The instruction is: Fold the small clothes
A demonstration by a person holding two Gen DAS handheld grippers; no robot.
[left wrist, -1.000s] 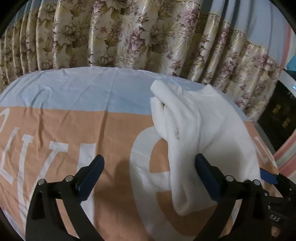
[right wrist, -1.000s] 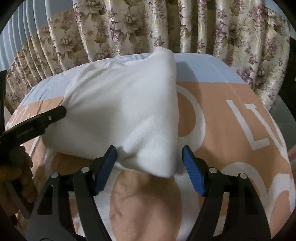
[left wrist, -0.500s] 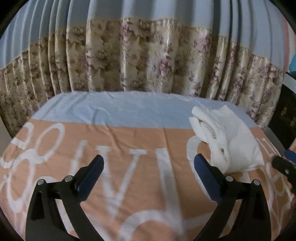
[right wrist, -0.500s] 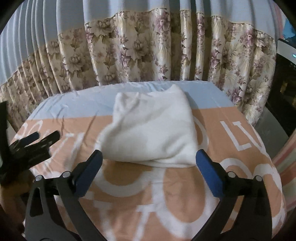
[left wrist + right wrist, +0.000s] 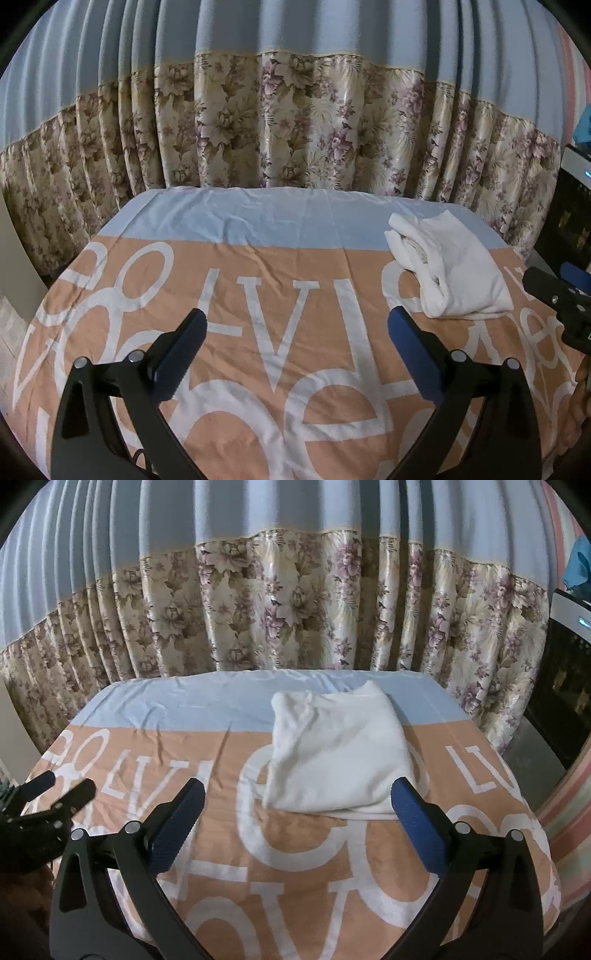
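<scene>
A white garment (image 5: 452,266) lies folded in a thick bundle at the far right of the table; in the right wrist view it (image 5: 338,751) sits straight ahead of my gripper. My left gripper (image 5: 297,326) is open and empty, well left of the garment and above the cloth. My right gripper (image 5: 297,799) is open and empty, drawn back just short of the garment's near edge. The right gripper's fingers (image 5: 550,290) show at the right edge of the left wrist view, and the left gripper (image 5: 55,794) shows at the left edge of the right wrist view.
The table is covered by an orange and light-blue cloth with large white letters (image 5: 258,302). A floral and blue curtain (image 5: 295,129) hangs close behind the table's far edge. A dark cabinet (image 5: 561,686) stands to the right.
Both grippers have let go of the white garment and pulled back and up from it. The garment now lies folded on the table, farther from both cameras.
</scene>
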